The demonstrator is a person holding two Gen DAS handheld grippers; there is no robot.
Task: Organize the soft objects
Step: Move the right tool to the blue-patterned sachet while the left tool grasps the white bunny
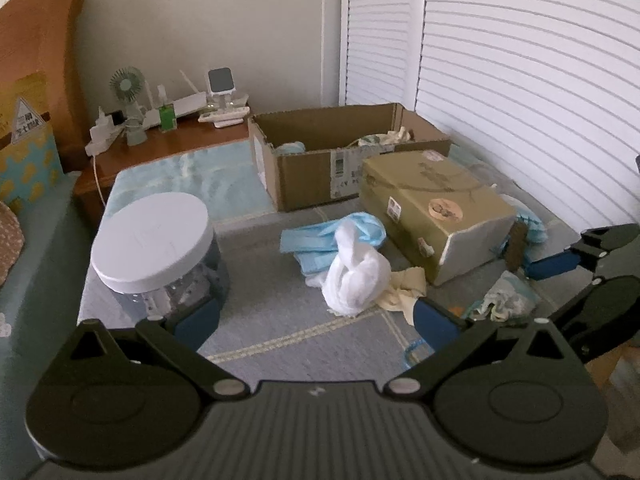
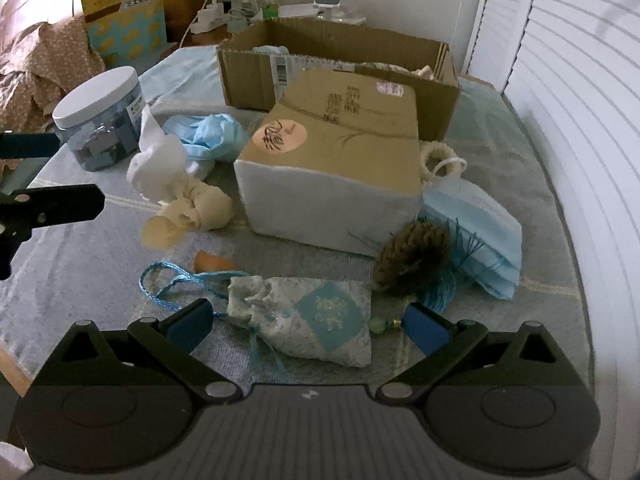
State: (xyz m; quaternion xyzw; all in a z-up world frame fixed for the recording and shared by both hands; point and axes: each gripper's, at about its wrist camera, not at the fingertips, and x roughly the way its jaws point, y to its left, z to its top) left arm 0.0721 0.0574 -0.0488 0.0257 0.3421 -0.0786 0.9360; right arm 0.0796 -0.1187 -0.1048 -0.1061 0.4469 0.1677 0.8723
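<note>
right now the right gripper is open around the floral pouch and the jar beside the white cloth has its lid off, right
Not quite. The jar has its white lid on, as the right wrist view shows. The rest holds: the right gripper is open with the floral pouch between its fingers, and the jar stands beside the white cloth.

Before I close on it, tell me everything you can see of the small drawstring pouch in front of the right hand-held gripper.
The drawstring pouch is a small, stuffed fabric sachet, pale with a faint print and a teal diamond patch on its front. Its neck is gathered shut, and a blue braided cord loops out from it over the grey bed cover. It lies on its side between the open fingers of the right hand-held gripper, not yet gripped. A brown tuft lies just beyond it.
</note>
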